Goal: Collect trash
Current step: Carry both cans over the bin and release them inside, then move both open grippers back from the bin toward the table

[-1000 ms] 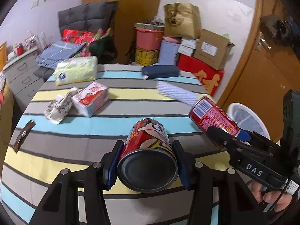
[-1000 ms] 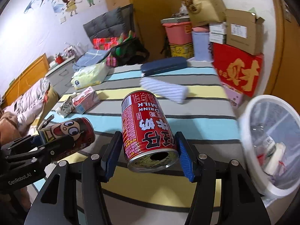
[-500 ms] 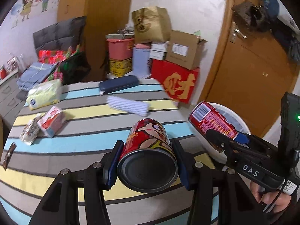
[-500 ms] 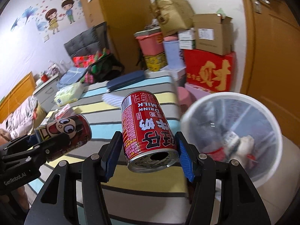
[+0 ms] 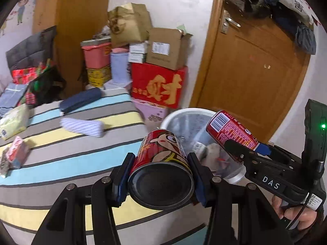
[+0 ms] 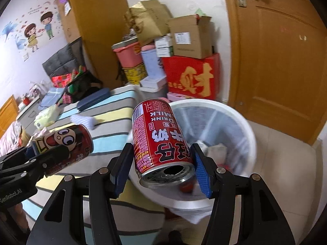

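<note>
The left gripper (image 5: 160,178) has its jaws clamped on a red cartoon-face can (image 5: 162,161), the blue pads pressed against both sides of the can and its dark bottom end turned toward the camera. In the right wrist view this same can (image 6: 63,143) is held out over the striped bed (image 6: 114,110), near the bed's edge beside the bin.

The right gripper (image 6: 161,168) has its jaws closed on a red milk-drink can (image 6: 160,140), spread only as wide as the can's body, with the opened top end facing the camera. The can is tilted and hangs over the mouth of the white trash bin (image 6: 250,136), which stands on the floor just beside the bed and already holds crumpled wrappers (image 6: 214,149). From the left wrist view the milk-drink can (image 5: 231,132) sits above the bin (image 5: 169,118), gripped near its lower end.

Left on the bed are a white striped cloth roll (image 5: 81,125), a dark blue case (image 5: 80,100), a yellow-green tissue pack (image 5: 13,121) and a small red-and-white packet (image 5: 17,152). Behind the bin stand a red box with a gold character (image 5: 158,84) and stacked cardboard boxes (image 5: 166,48), next to a wooden door (image 5: 255,71).
</note>
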Demonstrator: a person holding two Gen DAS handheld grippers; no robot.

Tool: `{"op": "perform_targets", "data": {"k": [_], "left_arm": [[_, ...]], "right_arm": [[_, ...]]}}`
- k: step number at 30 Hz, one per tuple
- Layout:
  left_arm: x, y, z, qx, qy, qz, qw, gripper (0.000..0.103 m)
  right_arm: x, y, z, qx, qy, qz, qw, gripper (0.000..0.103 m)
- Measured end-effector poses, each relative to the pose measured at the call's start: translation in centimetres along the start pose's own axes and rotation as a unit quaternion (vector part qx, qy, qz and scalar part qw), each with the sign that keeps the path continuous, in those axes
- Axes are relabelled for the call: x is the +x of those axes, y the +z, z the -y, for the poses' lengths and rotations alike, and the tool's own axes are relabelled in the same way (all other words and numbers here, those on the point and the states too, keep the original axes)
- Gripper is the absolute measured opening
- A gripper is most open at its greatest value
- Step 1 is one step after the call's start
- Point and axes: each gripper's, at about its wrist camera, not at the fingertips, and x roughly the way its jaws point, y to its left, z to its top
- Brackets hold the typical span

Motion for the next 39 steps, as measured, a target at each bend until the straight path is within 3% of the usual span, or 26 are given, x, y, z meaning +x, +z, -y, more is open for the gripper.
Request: {"op": "perform_targets", "data": {"k": [11,21,25,39], "left_arm": [[4.8,1.3,4.7,0.031,-0.025,-0.022,0.999,0.052],[7.9,1.7,5.4,0.025,-0.029,-0.042,0.9984,0.054],[7.8,2.0,5.5,0.027,-0.031,-0.032,0.9986,0.066],[5.3,1.8,4.6,0.02,-0.023,-0.015,0.9994,0.067]], "right_arm": [[1.0,-0.2,4.1,0.021,-0.045,-0.022,0.999,0.059],[2.1,0.8,4.9,0.006,-0.067,-0.027,0.997,0.056],[1.9,0.8,5.1,0.009,-0.07,-0.026,0.997,0.056],[0.6,0.6,3.9,0.008,-0.066,-0.01,0.998,0.056]]}}
